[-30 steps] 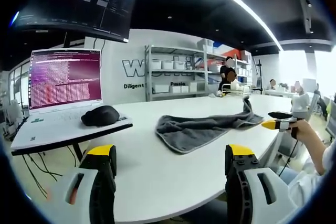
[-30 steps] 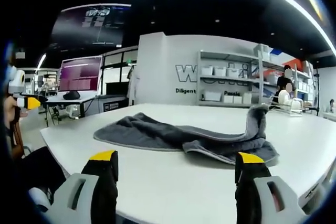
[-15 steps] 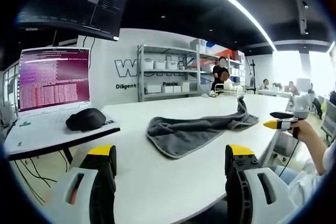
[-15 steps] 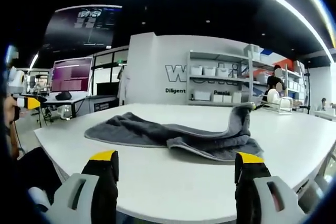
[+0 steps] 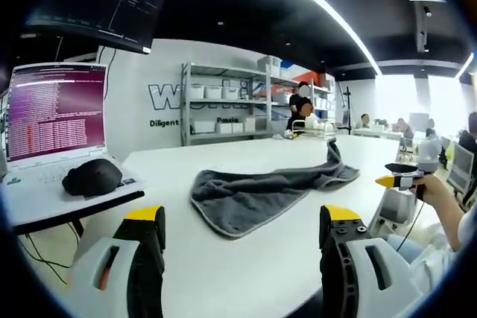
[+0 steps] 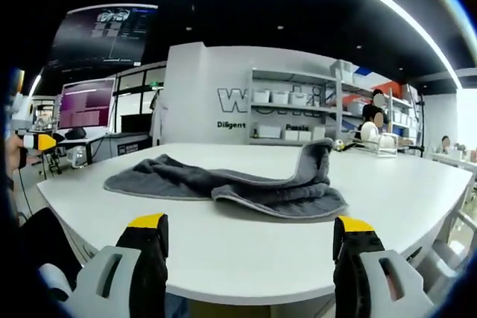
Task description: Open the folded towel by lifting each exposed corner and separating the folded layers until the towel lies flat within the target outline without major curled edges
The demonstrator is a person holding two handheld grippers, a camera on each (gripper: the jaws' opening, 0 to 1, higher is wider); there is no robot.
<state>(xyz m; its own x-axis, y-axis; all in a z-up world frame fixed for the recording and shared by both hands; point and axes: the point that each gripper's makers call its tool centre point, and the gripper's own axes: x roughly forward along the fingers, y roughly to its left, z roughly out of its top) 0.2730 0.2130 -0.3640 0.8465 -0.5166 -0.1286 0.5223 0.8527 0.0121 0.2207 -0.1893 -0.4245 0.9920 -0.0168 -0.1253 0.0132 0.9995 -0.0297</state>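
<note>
While the grey towel [image 5: 257, 191] is lying rumpled on the white counter [image 5: 223, 258] in the left gripper view, the left hand-held gripper [image 5: 242, 247] is hovering short of it, jaws spread and empty. In the right gripper view, the right hand-held gripper [image 6: 250, 255] is waiting wide open too, the towel [image 6: 223, 184] ahead with one end humping upward. Best bet: pinching one exposed corner low, one layer only, and peeling outward.

Two low table-edge views, towel [image 5: 253, 191] shared.
</note>
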